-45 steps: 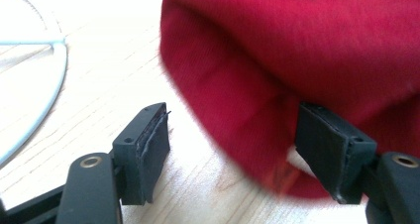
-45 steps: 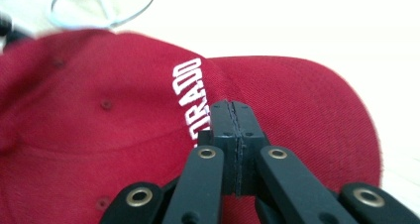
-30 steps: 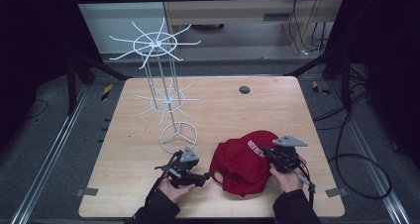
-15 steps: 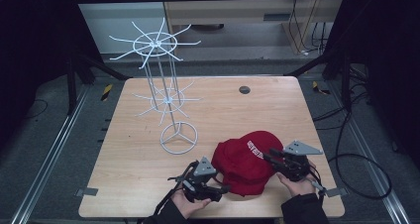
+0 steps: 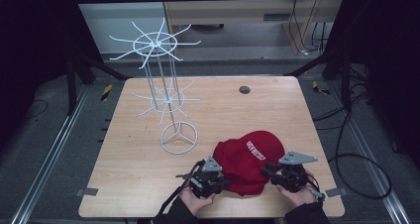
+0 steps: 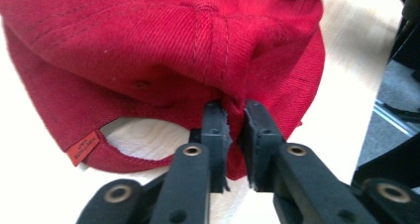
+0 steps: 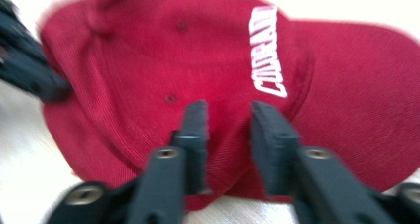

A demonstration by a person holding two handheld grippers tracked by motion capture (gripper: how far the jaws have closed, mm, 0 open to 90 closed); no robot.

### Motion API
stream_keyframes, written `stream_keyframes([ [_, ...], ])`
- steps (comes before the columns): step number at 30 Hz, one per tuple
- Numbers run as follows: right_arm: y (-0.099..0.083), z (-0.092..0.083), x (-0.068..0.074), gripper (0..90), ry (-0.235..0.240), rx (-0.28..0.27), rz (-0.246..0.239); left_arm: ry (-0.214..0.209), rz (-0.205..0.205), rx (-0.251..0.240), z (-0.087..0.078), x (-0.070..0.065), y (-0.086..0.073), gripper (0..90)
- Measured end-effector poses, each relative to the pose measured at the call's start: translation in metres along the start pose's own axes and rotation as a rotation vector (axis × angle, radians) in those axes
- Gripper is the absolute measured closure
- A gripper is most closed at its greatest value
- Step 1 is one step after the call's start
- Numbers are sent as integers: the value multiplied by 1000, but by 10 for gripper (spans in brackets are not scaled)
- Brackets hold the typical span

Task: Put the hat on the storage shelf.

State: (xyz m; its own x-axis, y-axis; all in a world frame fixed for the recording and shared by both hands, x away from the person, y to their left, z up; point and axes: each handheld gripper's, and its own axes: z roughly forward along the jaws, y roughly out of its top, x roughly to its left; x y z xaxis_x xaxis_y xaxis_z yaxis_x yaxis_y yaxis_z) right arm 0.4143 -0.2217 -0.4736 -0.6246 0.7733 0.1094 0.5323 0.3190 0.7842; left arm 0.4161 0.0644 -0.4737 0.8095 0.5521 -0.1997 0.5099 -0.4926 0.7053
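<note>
Fabric of the red cap [image 6: 163, 45] pinched by left hand-held gripper [image 6: 235, 116]; right hand-held gripper's [image 7: 229, 110] hold blurred, perhaps closing.

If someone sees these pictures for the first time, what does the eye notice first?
First the red cap at the near edge of the wooden table. The left gripper pinches a fold of the cap's back edge, and the right gripper has its jaws at the cap's side. Next comes the tall white wire rack, standing left of the cap.
</note>
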Motion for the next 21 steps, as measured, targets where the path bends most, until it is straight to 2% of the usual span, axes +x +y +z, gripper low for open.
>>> stream_keyframes([
  [1,2,3,2,866,-16,29,-5,19,-2,-12,-3,3,2,849],
  [2,3,2,3,887,-10,39,6,19,-2,-12,-3,3,2,858],
  [6,5,0,9,898,3,44,15,75,-2,-47,-10,14,8,864],
  [9,4,0,22,894,47,34,47,126,-17,-65,-11,31,15,865],
  [10,4,0,22,894,47,34,47,126,-17,-65,-11,31,15,864],
  [11,5,2,29,890,65,33,52,155,-16,-68,-9,37,18,864],
  [18,7,14,45,871,103,26,52,193,-21,-88,-1,51,23,849],
  [21,10,14,45,841,96,0,28,208,-7,-92,-5,52,20,769],
])
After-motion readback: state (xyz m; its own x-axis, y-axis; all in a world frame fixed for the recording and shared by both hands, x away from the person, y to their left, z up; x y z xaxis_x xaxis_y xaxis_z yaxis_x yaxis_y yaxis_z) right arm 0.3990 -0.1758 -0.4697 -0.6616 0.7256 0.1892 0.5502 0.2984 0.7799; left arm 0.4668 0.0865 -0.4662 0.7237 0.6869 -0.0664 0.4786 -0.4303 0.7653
